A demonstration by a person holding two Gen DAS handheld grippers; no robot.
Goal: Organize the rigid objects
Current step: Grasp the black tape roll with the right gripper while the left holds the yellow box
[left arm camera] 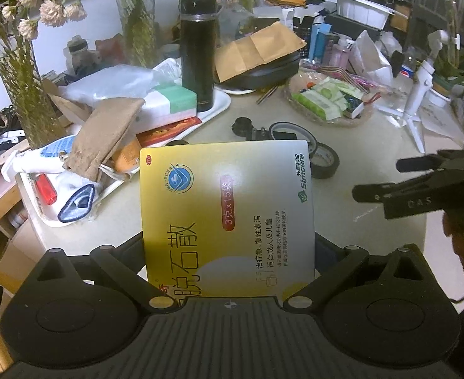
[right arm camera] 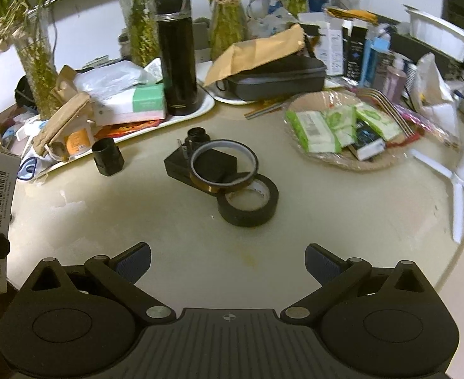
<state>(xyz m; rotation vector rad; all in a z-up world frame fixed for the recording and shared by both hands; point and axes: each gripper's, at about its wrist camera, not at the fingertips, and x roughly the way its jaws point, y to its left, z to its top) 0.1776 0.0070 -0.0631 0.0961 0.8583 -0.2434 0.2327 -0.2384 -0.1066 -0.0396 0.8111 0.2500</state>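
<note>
A: Largest first?
B: Round table, cluttered; white tray at rear left bearing black flask.
A: Left gripper?
B: Clamped on yellow medicine box, held above the table's near edge, printed face toward the camera.
A: Right gripper?
B: Fingers spread wide, nothing between, low over bare tabletop.
A: Smaller items?
B: Black tape roll at centre, touching amber tape ring leaning on black block; small black cylinder beside the tray.
</note>
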